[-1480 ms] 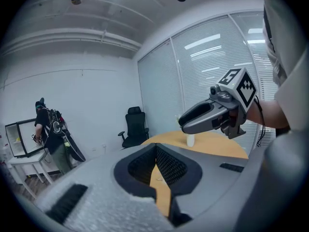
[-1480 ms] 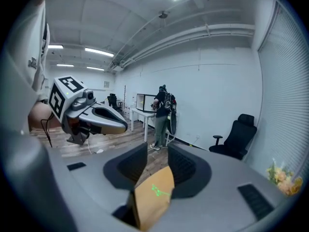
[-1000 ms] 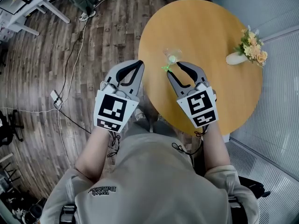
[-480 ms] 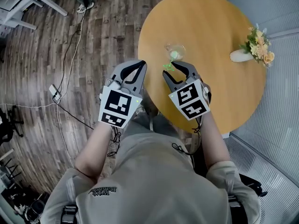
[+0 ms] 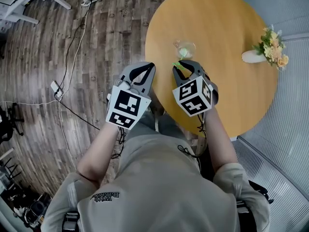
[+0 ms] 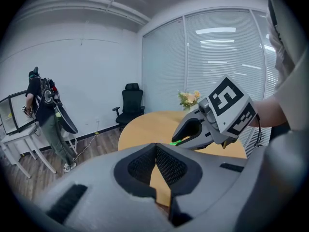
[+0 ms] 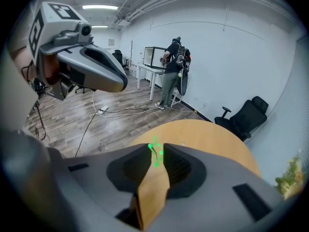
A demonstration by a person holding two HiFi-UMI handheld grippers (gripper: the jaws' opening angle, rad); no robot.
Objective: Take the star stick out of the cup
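A small clear cup (image 5: 185,49) stands on the round wooden table (image 5: 227,28). The green star stick (image 5: 176,65) leans out of it toward me. In the right gripper view the star (image 7: 155,153) sits right between the jaw tips of my right gripper (image 5: 181,65), whose jaws are closing around it with a narrow gap still showing. The left gripper view shows the same green tip (image 6: 177,141) at the right gripper's jaws. My left gripper (image 5: 150,65) hovers over the table's left edge, shut and empty.
A white vase of yellow flowers (image 5: 270,45) lies at the table's right side. Cables and a power strip (image 5: 54,87) run over the wood floor. A person (image 7: 171,66) stands at a white desk, and a black office chair (image 6: 129,105) stands by the wall.
The right gripper moved left and forward onto the star, and its wide-open jaws narrowed around it. The left gripper drifted slightly right.
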